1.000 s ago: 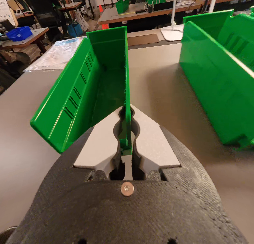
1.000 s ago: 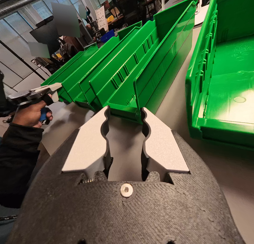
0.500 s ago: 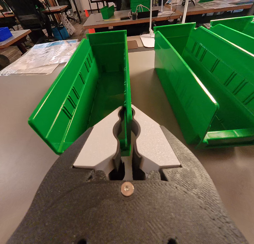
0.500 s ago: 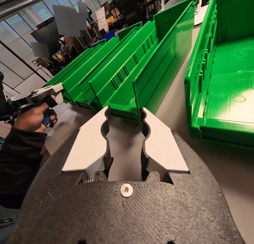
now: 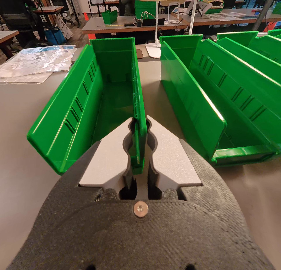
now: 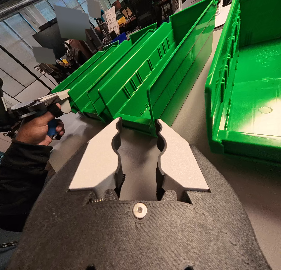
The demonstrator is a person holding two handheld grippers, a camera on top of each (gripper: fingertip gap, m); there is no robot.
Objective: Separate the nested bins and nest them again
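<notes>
Straddling bin wall [image 5: 139, 110]: left gripper [image 5: 139, 121]

Long green open-topped bins [image 5: 115, 95] side by side on grey table [image 5: 22, 110]

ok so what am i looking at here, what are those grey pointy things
No robot here: a person holds hand-operated tongs in each hand, with a camera on each looking along its two grey fingers. One picture is from the left tongs, the other from the right tongs; the right one also shows the person's left hand. Long green plastic bins lie side by side on a grey-brown table. The left tongs straddle the side wall of one narrow green plastic bin, with gaps showing, so not clamped. The right tongs are open and empty.
</notes>
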